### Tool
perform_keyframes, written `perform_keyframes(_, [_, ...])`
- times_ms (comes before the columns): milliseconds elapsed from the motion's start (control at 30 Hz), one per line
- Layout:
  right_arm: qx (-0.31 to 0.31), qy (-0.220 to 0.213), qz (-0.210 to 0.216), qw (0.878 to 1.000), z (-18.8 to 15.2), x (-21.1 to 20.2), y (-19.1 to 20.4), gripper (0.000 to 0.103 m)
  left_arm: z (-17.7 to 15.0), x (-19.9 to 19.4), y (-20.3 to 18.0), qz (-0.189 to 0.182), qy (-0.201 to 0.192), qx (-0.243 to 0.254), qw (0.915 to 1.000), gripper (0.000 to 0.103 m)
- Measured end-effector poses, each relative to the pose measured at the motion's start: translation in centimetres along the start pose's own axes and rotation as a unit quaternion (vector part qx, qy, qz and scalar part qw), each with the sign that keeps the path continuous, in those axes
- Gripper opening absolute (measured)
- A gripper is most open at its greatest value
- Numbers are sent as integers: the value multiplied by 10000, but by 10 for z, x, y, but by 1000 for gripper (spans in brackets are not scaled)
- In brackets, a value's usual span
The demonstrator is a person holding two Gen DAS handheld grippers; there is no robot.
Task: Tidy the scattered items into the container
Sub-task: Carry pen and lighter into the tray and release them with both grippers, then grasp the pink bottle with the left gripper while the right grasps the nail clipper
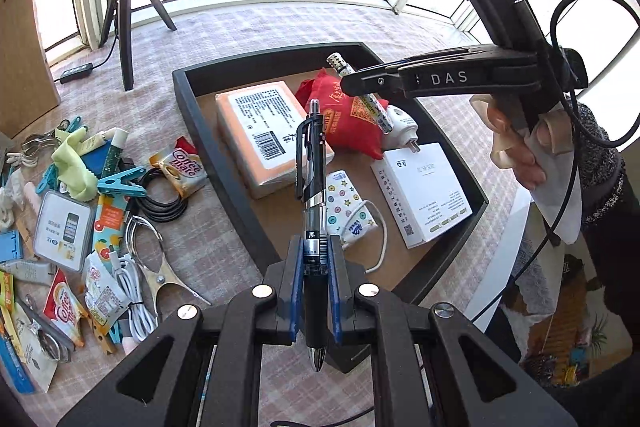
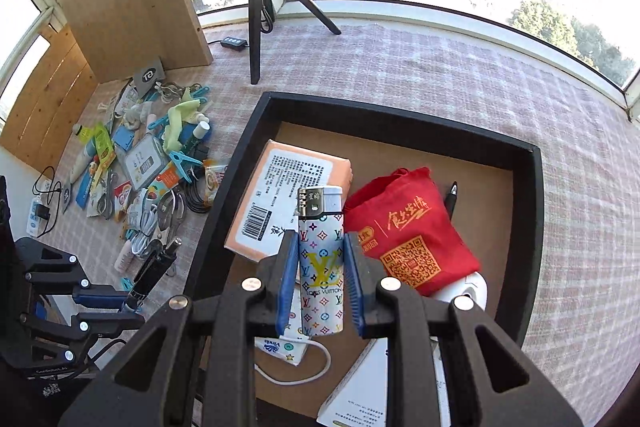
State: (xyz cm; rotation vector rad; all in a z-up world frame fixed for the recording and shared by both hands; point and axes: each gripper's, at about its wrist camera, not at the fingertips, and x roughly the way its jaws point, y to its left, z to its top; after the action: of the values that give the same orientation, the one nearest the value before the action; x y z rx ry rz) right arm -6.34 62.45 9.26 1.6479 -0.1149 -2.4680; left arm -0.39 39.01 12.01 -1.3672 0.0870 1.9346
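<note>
The left gripper [image 1: 314,291] is clamped on a black pen [image 1: 310,187], its blue pads [image 1: 296,291] pressed against the lower barrel, the tip pointing back toward the handle and the clip end reaching out over the near wall of the black tray [image 1: 224,163]. The right gripper [image 2: 320,279] is closed on a patterned lighter [image 2: 322,263], held upright with its metal head clear above the pads, over the tray's near half.

Inside the tray [image 2: 536,227] lie an orange packet [image 1: 264,135], a red cloth bag [image 2: 404,227], a white box [image 1: 420,191], a patterned face mask [image 1: 348,207] and a white plug [image 1: 404,123]. The bag rests partly on the plug. A dark pen-like object [image 2: 451,201] shows beyond the bag, though the view is too partial to be sure of it.

The remaining loose items [image 1: 92,203] sit in a heap on the checked tablecloth [image 2: 440,67], left of the tray and apart from it: clips, sachets, cables, a card case, scissors. A small tripod [image 2: 256,7] stands on the cloth beyond the heap.
</note>
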Motion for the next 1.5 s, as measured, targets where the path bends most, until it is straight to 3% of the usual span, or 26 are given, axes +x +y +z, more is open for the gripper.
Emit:
perform_keyframes(200, [506, -103, -284, 9983, -19, -14, -49, 22, 4, 16, -32, -172, 15, 141, 9998, 10])
perform_keyframes(333, [615, -147, -442, 9970, -26, -20, -65, 23, 6, 22, -50, -48, -36, 285, 9996, 10])
perform_keyframes(367, [557, -153, -495, 9971, -27, -21, -65, 23, 6, 23, -53, -24, -42, 297, 9995, 22])
perform_keyframes(400, [515, -140, -557, 9970, -28, -22, -64, 28, 7, 23, -55, 19, -53, 277, 9996, 49])
perform_keyframes(433, [499, -144, -619, 9967, -28, -23, -63, 34, 6, 21, -56, 47, -126, 262, 9996, 58])
perform_keyframes(467, [486, -205, -646, 9965, -28, -25, -61, 41, 6, 19, -57, 55, -194, 279, 9994, 61])
perform_keyframes(700, [369, -368, -479, 9975, -22, -29, -45, 42, -2, 11, -48, 284, -261, 230, 9990, 60])
perform_keyframes(1067, [-47, -255, -213, 9994, -8, -10, 11, 42, -30, -15, 8, 673, -409, -471, 9958, 59])
perform_keyframes(1500, [-694, 34, 300, 9971, -1, 35, 114, 40, -93, -47, 103, 1353, -389, -1546, 9779, 47])
